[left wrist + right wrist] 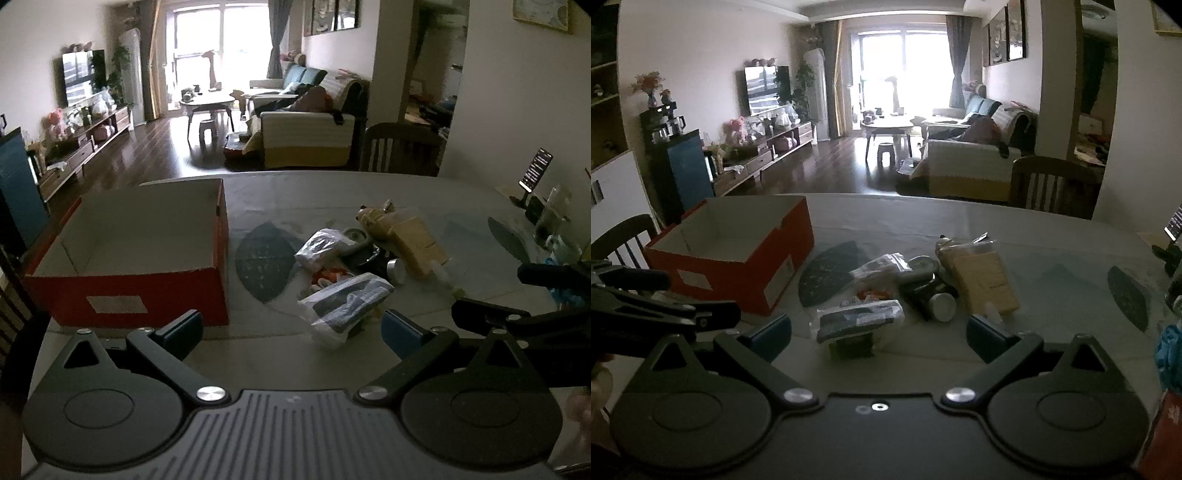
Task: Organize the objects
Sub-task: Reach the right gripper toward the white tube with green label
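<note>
Both the left tongs point(291, 328) and the right tongs point(879, 332) hovered spread wide and empty above the tabletop point(461, 206). A red box point(140, 254), open and empty, stood at the left. Just right of it lay a heap of small items: plastic-wrapped packets point(858, 319), a tan block point(984, 282) and a small cylinder point(942, 306).

Your left wrist camera is looking forward over the left claw point(291, 328), low above the tabletop point(461, 206), facing the living room window. Your right wrist camera is sitting just to its right, facing the same way over the right claw point(879, 334). Both are sharing the red box point(125, 291) point(738, 273) and the pile of packets point(343, 299) point(860, 314), close ahead.
</note>
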The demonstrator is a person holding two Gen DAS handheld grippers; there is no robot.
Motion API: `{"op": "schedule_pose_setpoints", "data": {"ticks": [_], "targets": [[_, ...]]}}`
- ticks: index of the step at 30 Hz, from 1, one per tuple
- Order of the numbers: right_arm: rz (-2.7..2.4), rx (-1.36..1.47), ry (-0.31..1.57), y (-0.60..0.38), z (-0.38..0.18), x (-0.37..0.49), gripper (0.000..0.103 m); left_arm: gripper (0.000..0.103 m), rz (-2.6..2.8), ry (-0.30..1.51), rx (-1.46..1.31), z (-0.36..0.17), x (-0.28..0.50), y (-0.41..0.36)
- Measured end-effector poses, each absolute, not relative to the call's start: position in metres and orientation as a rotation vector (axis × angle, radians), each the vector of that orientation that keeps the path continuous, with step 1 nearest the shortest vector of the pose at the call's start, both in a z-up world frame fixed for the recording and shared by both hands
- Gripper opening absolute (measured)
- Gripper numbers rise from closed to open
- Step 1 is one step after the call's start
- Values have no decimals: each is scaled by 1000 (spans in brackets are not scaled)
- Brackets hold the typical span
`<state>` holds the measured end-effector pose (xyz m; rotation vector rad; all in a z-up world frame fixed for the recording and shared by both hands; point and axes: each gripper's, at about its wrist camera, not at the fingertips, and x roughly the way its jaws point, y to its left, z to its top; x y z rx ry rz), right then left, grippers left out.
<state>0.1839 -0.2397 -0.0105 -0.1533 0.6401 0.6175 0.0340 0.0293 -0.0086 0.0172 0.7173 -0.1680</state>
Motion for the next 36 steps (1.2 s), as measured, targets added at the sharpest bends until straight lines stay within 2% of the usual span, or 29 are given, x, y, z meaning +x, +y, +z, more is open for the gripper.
{"op": "schedule_pose_setpoints", "data": {"ticks": [20, 36], "targets": [[414, -108, 664, -231, -23, 197, 100, 103, -401, 723, 126, -29, 77, 33], [401, -322, 789, -268, -107, 303, 100, 103, -394, 805, 224, -91, 137, -36]]}}
